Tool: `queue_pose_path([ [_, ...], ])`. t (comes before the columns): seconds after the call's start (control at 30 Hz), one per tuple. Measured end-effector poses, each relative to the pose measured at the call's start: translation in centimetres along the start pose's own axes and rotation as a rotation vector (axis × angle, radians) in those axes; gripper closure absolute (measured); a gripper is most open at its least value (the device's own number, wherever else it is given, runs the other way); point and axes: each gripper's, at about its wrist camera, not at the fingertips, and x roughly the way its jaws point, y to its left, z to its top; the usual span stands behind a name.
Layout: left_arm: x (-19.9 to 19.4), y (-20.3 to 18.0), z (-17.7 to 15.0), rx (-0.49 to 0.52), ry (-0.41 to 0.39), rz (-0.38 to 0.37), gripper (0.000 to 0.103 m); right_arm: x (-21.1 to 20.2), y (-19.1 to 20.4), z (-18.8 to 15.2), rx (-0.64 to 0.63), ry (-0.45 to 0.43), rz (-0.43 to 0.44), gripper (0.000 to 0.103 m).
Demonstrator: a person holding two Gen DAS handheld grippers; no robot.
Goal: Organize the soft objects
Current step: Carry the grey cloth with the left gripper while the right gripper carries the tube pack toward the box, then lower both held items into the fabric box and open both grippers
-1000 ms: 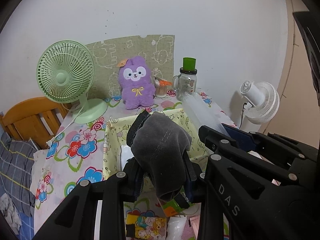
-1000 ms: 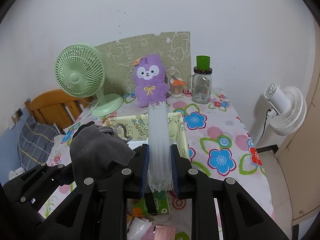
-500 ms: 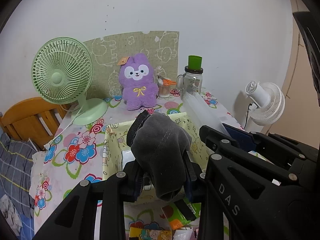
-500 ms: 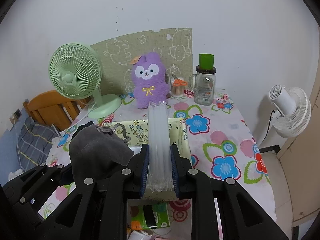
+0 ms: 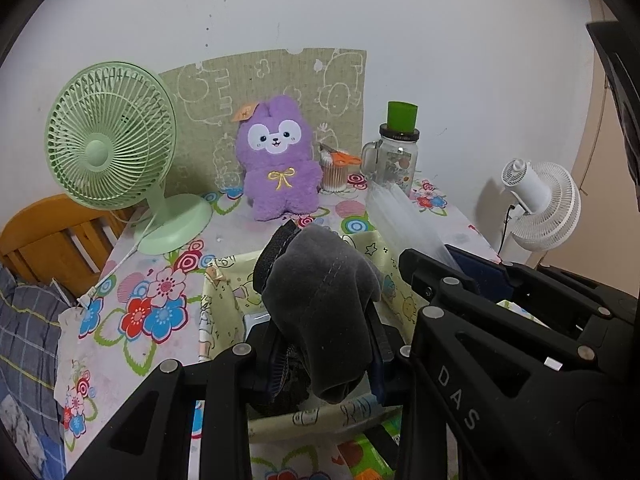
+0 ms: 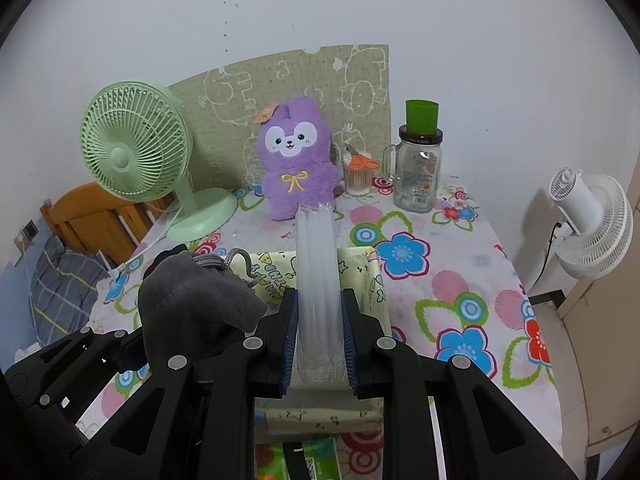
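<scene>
The flower-print table [image 6: 460, 264] fills the scene, with a green desk fan [image 5: 108, 152] at far left, a purple plush toy [image 6: 298, 156] at the far middle, a glass jar [image 6: 418, 168] to its right and a small cup of cotton swabs [image 6: 358, 178] between them. Near the middle sits the yellow fabric bin [image 6: 360, 276], open at the top, right under both tools.

The left gripper [image 5: 326, 354] is pinching a grey velvet pouch [image 5: 320, 300], which slumps over the pads and hangs in folds. It looks light and limp, with a drawstring cord [image 6: 236, 260] at its far end that could snag on the bin's edge. A grip on the bunched body seems safer than one on the cord.

The right gripper [image 6: 320, 344] is clamped on a clear plastic sleeve [image 6: 318, 272] that sticks out stiffly toward the plush. It appears light, smooth and likely slippery, so a hold low near its base, as now, probably keeps it from sliding. Both items sit above the bin, apart from each other.
</scene>
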Motion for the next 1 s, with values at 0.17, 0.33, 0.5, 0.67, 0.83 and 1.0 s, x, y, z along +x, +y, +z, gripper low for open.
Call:
queue_pose_path([
  [0.17, 1.6, 0.1, 0.1, 0.000, 0.016, -0.005, 0.069, 1.6, -0.6, 0.0, 0.008, 0.017, -0.008, 0.079],
  [0.33, 2.9, 0.0, 0.3, 0.007, 0.034, 0.013, 0.065, 2.8, -1.1, 0.0, 0.033, 0.020, -0.022, 0.079],
  [0.5, 4.2, 0.1, 0.3, 0.003, 0.065, 0.009, 0.048, 3.9, -1.4, -0.2, 0.047, 0.045, -0.028, 0.079],
  [0.67, 4.7, 0.4, 0.2, -0.003, 0.082, 0.010, 0.033, 4.3, -1.2, -0.2, 0.040, 0.067, -0.041, 0.064],
  [0.83, 4.6, 0.4, 0.1, 0.002, 0.075, 0.011, 0.019, 3.9, -0.9, -0.3, 0.028, 0.048, -0.073, 0.031],
  [1.0, 4.4, 0.6, 0.1, 0.003, 0.074, 0.020, 0.014, 3.4, -0.7, -0.2, 0.011, 0.050, -0.083, 0.022],
])
